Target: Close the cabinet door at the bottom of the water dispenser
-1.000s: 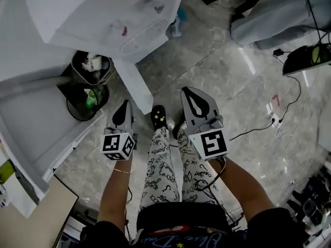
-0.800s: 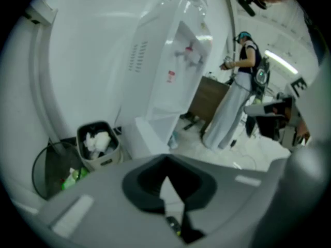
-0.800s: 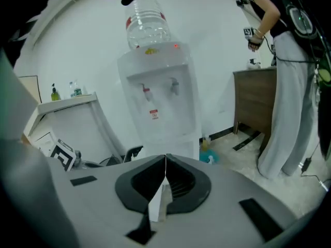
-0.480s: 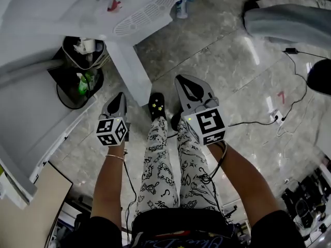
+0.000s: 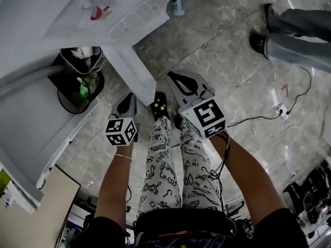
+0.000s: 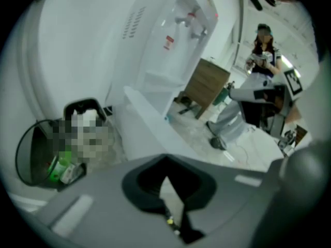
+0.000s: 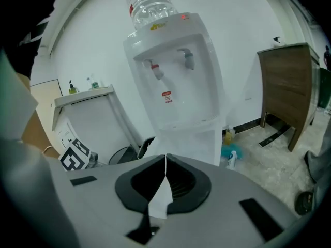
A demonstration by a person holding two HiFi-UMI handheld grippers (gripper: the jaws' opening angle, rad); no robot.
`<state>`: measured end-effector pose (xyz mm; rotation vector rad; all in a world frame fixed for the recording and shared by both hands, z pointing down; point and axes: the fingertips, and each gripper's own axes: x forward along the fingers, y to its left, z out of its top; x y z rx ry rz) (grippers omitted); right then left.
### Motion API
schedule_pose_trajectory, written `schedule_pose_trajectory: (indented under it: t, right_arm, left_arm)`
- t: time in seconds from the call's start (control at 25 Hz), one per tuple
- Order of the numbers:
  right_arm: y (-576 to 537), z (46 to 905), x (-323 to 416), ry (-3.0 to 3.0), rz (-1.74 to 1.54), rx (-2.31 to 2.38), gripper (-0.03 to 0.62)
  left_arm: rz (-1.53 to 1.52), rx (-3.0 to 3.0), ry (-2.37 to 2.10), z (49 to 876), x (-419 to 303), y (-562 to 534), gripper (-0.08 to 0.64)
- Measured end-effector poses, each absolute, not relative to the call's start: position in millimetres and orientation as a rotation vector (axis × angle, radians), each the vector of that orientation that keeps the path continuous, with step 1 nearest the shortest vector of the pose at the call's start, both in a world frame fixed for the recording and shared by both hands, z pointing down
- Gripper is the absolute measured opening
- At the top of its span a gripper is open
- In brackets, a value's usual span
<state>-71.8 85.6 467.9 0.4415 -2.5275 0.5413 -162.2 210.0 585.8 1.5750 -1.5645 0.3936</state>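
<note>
The white water dispenser (image 5: 103,14) stands at the top of the head view, with its taps and a bottle on top in the right gripper view (image 7: 173,71). Its bottom cabinet door (image 5: 133,72) stands open, a white panel swung out toward me; it also shows in the left gripper view (image 6: 147,133). My left gripper (image 5: 125,103) is shut and empty, just below and left of the door's free edge. My right gripper (image 5: 174,77) is shut and empty too, right of the door and apart from it. My patterned trouser legs lie between the two grippers.
A black waste bin (image 5: 77,84) with rubbish stands left of the door, under a white table (image 5: 31,123). A spray bottle (image 5: 177,3) sits beside the dispenser. A cable (image 5: 258,119) crosses the floor at right. Another person's legs (image 5: 295,35) are at the upper right. A wooden cabinet (image 7: 289,87) stands at the right.
The head view has shifted, so the dispenser sits slightly lower. Both grippers stay shut; the left one has moved a little right, toward the door. Another person's legs have come into view at the upper right.
</note>
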Motion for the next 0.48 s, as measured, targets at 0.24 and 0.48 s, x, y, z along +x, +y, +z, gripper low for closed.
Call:
schedule_pose_trajectory:
  t: [0.24, 0.48]
  right_arm:
    - [58.6, 465.5, -50.4, -2.499, 0.725, 0.583, 0.017]
    - [30.0, 450.9, -29.1, -2.522, 0.821, 0.713, 0.017]
  left_arm:
    - [0.248, 1.529, -1.555, 583.2, -146.9, 170.5, -0.006]
    - [0.214, 1.572, -1.498, 582.0, -122.2, 123.4, -0.006]
